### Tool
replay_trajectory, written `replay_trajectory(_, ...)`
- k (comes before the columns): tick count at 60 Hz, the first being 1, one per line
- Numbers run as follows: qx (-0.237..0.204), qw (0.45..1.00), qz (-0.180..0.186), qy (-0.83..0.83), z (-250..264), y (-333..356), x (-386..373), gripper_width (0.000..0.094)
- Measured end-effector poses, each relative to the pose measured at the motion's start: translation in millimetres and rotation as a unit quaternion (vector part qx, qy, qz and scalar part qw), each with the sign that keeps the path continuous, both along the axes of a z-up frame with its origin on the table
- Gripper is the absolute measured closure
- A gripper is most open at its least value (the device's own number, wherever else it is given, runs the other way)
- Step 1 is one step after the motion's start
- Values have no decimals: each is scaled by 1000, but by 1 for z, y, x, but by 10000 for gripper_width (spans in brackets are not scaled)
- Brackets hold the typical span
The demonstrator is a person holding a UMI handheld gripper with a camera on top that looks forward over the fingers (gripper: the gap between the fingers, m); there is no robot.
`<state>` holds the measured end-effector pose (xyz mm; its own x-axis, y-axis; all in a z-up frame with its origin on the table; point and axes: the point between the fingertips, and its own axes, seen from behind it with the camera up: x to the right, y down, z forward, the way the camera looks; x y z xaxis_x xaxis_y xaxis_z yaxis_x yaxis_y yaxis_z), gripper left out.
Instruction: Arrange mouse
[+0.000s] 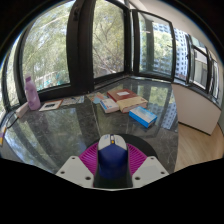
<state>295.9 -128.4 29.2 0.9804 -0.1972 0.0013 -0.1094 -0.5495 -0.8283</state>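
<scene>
A dark blue computer mouse (111, 161) with a white front end sits between my two fingers, its nose pointing ahead. Both magenta pads (92, 158) press against its sides, so my gripper (111, 160) is shut on it and holds it above the dark stone tabletop (70, 125).
Beyond the fingers lie a stack of books (120, 98) and a light blue box (143, 116). A pink bottle (32, 93) stands at the far left by the windows. A white cabinet (198, 108) stands at the right.
</scene>
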Motion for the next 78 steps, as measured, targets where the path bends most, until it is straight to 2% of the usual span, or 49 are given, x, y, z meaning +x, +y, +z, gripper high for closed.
replay_trajectory(12,-43,999,2,0,-41,-10,13,454)
replay_trajectory(16,-41,999,2,2,-40,-12,13,390)
replay_trajectory(18,-43,999,1,-1,-39,-14,13,317)
replay_trajectory(21,-40,999,-1,-4,-31,-18,13,91)
replay_trajectory(22,-36,999,-2,-5,-28,-19,12,72)
replay_trajectory(24,-29,1000,-3,-7,-15,-25,12,98)
replay_trajectory(42,29,998,-12,-45,92,-115,-10,79)
replay_trajectory(50,45,997,-11,-57,122,-165,-24,82)
replay_trajectory(66,56,996,-1,-67,148,-227,-47,82)
replay_trajectory(78,69,995,-7,-69,159,-232,-50,83)
